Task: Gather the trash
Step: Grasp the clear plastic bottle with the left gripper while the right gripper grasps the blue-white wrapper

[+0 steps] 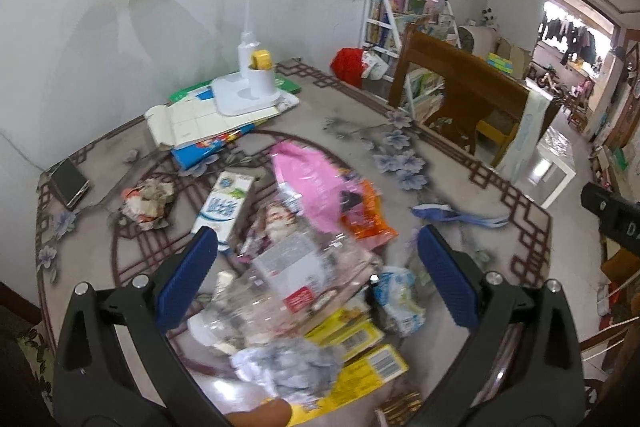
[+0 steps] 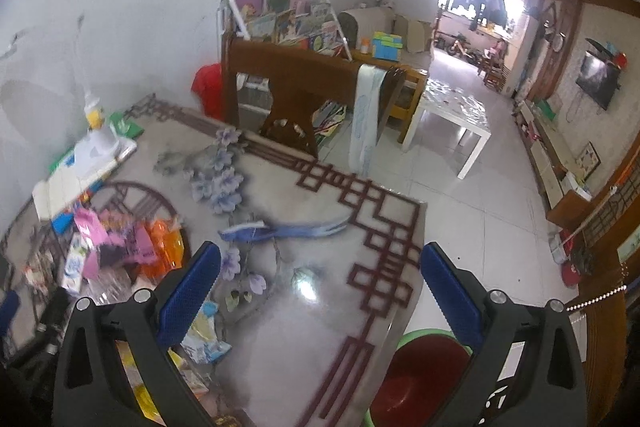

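Now the left gripper (image 1: 316,251) is wide open, a crushed plastic bottle (image 1: 280,279) between its fingers. Right gripper (image 2: 320,267) is wide open too, holding nothing, a blue wrapper (image 2: 280,229) beyond its fingers.

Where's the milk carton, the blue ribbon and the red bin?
milk carton (image 1: 223,207), left wrist view, on its printed front.
blue ribbon (image 2: 280,230), right wrist view, on its middle strip.
red bin (image 2: 424,375), right wrist view, on its inner wall.

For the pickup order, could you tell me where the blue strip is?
The blue strip lies flat on the table ahead of the open right claw, right of the orange wrapper.
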`<state>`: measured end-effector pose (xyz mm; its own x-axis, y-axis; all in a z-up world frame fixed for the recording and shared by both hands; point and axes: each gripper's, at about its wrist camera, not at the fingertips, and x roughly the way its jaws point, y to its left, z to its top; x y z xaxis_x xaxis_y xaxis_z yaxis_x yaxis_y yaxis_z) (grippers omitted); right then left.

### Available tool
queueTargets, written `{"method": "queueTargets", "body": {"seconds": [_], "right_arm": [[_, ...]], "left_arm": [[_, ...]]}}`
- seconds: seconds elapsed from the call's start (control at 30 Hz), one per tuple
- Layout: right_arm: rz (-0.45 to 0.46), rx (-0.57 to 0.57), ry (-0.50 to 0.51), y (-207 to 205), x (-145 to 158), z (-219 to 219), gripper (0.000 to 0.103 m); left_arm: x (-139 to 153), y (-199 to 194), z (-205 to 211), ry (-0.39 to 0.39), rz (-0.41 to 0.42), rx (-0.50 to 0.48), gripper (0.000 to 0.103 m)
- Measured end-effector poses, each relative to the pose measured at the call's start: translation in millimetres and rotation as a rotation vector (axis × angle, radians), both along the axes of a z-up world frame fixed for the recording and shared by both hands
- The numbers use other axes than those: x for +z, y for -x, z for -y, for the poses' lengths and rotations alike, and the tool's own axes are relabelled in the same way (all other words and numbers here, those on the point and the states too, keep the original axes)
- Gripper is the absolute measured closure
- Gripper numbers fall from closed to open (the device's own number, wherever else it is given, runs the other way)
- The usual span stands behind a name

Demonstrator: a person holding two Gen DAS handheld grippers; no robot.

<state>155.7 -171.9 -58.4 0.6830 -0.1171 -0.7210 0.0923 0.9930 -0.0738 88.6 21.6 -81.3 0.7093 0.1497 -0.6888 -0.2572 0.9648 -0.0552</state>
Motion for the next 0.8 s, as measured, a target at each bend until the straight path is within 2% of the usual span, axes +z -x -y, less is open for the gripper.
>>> {"method": "queueTargets", "body": {"seconds": [0.17,0.33,0.43,0.53,0.6,0.7,0.77,0.8], "right_arm": [[-0.033,0.052,0.011,7,-18,-9,0.007],[-0.038,0.084,0.028,19,-21,-16,0.007],[-0.038,0.088,0.03,23,-21,-19,0.007],[-0.037,0.091,0.029,29,-18,-19,0.007],[-0.024,0.099,0.031,34,-17,-18,0.007],[-0.041,0.109,0.005,34,-20,-16,0.007],[-0.051,0.124,-0.02,34,-22,-15,0.007],[-0.054,0.131,-0.029,34,-23,-15,0.007]], "left_arm": [[-18,15,-20,-0.03,-0.028,0.02,0.005],[-40,9,-36,0.007,-0.06,-0.008,0.005],[-52,-10,-39,0.061,-0.093,-0.134,0.005],[-69,-32,-39,0.127,-0.221,-0.295,0.005],[-75,-41,-37,0.092,-0.257,-0.347,0.006],[-89,-56,-34,0.037,-0.313,-0.38,0.018],[-95,-59,-36,0.059,-0.319,-0.367,0.027],[-98,-60,-40,0.09,-0.32,-0.355,0.041]]}}
